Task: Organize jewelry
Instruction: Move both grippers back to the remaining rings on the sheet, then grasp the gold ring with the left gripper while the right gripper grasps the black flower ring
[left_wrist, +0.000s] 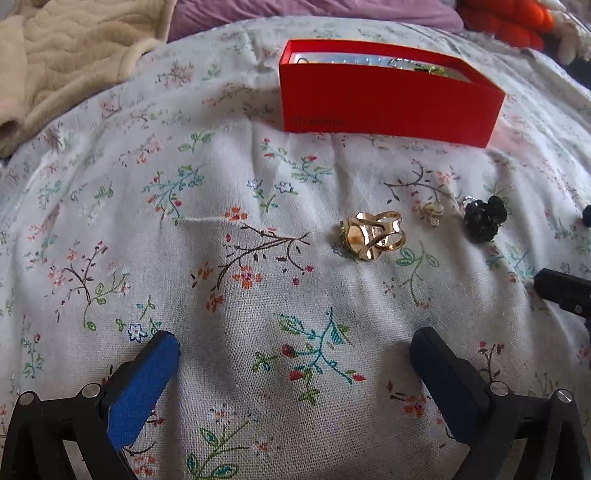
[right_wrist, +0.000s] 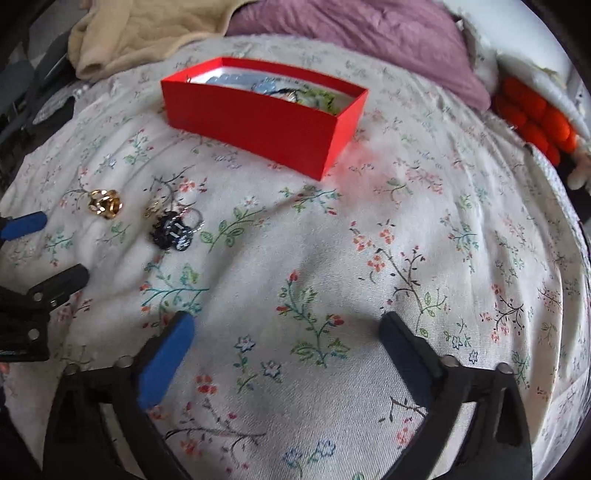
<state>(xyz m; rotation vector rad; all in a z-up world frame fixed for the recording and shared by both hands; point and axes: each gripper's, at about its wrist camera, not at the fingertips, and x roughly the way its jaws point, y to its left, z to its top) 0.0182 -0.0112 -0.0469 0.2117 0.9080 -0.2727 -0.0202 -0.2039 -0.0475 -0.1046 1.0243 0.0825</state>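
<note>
1. The floral cloth (left_wrist: 229, 369), a coarse weave, was seen spread and wrinkled under the red box (left_wrist: 388, 99).
2. The red box, rigid card, was seen already partly filled.
3. Both the left gripper (left_wrist: 295, 369) and right gripper (right_wrist: 284, 343) were held wide open, empty.
4. The gold ring (left_wrist: 373, 234), smooth and looped, lay near the box's front; a low pinch across its band was judged best.
5. The black beaded piece (left_wrist: 484, 218) lay farther from the box's front.

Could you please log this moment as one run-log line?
left tongs: open, empty | right tongs: open, empty | chunky gold metal ring, black beaded ring: on floral cloth | red cardboard box: open
</note>
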